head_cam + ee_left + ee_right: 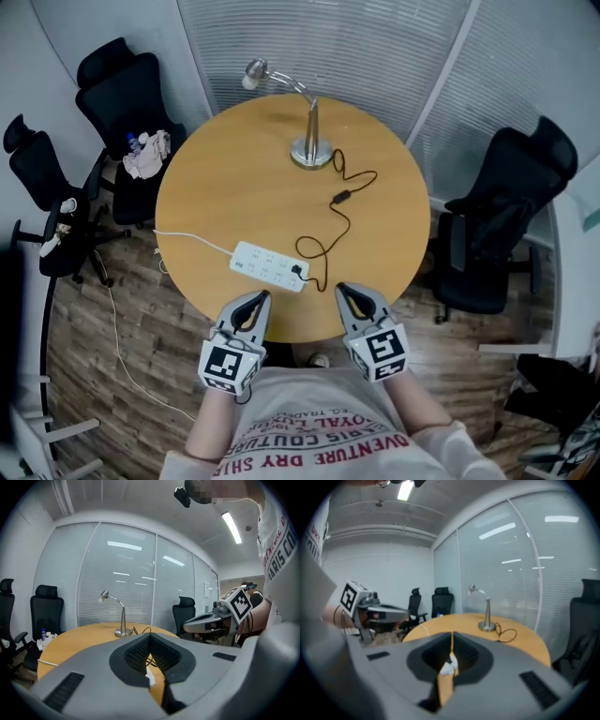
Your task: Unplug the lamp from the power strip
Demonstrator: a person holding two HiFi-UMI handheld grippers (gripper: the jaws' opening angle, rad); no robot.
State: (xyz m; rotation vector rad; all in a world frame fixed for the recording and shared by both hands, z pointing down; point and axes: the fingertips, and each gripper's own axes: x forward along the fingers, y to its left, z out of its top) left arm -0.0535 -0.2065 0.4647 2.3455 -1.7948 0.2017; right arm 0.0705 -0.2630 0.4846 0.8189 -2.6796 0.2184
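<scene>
Head view. Far left: two black office chairs point(120, 82) stand on the wood-plank floor point(103, 356), well apart from the work. The round tan wooden surface point(216, 159) fills the middle.

A thin white lead point(187, 239) runs in from the surface's left edge to a white rectangular power strip point(265, 264). The strip lies flat and slightly slanted, close to the near edge.

Left gripper point(261, 298): grey, with a marker cube at the rear. It is held just off the near rim, tips toward the strip and apart from it. Its own view shows the jaws closed together with nothing between them.

A black plug point(298, 272) sits in the right end of the strip. A thin black cord point(339, 197) loops away from it, passes an inline switch and reaches the round base of a silver gooseneck desk lamp point(310, 141). The lamp stands upright at the far side of the surface, head bent left.

Right gripper point(343, 289): beside the left one, near the plug, not touching it. Jaws closed tight, empty.

Far right: a third black office chair point(497, 225).
</scene>
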